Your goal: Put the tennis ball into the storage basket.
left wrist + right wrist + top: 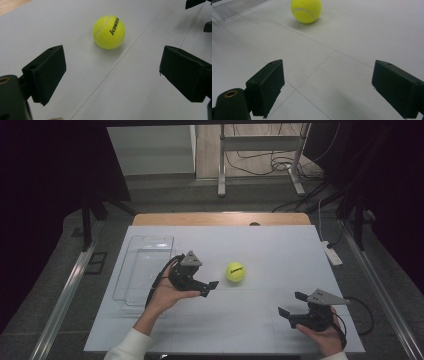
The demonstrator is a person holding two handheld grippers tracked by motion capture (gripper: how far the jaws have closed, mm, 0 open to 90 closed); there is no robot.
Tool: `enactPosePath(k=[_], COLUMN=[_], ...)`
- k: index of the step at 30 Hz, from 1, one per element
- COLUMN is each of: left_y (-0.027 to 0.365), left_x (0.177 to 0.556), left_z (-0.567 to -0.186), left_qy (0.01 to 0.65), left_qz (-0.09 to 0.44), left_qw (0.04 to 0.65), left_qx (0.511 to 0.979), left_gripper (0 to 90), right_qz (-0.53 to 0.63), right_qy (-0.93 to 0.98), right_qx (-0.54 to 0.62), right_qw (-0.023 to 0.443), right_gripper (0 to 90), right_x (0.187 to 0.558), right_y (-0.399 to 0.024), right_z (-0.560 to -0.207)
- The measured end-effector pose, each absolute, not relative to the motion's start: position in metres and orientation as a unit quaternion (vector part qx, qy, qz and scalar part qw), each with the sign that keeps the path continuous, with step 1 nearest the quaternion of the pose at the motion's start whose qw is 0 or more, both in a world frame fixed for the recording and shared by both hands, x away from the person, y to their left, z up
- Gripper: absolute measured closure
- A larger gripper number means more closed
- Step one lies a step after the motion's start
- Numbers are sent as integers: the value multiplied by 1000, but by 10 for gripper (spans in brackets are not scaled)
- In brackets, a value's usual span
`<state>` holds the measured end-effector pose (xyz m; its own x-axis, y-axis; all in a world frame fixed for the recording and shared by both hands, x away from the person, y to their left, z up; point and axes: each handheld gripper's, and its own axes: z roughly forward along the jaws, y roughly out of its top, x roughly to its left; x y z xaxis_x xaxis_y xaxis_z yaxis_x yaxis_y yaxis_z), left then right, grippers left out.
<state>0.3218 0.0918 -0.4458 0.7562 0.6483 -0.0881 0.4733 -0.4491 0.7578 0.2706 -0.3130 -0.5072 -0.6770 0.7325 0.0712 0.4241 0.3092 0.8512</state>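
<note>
ball: tennis ball (235, 271) on the tabletop (260, 320), right of the clear tray (145, 265) | left gripper (209, 289): fingers released, empty, ball just ahead, nearer | right gripper (293, 303): fingers released, empty, ball well apart

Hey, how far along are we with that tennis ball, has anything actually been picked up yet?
Nothing looks done yet: the tennis ball sits free on the white table, and the clear tray at the left holds nothing. In hand: the left gripper points at the ball with jaws wide open, just short of it. The right gripper waits open, farther off. Left to do: probably closing on the ball, lifting it and moving it, perhaps to the tray.
</note>
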Motion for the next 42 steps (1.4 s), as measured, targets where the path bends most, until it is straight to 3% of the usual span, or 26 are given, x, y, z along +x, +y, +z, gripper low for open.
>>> enactPosePath(k=[42], left_y=[62], left_x=[356], left_z=[-437], left_qy=[330], left_qz=[82], left_qw=[406], left_qx=[848], left_gripper=[75], right_qz=[463], right_qy=[789], right_qx=[370], right_qw=[161], right_gripper=[116], right_x=[274], right_y=[-314], right_z=[-509])
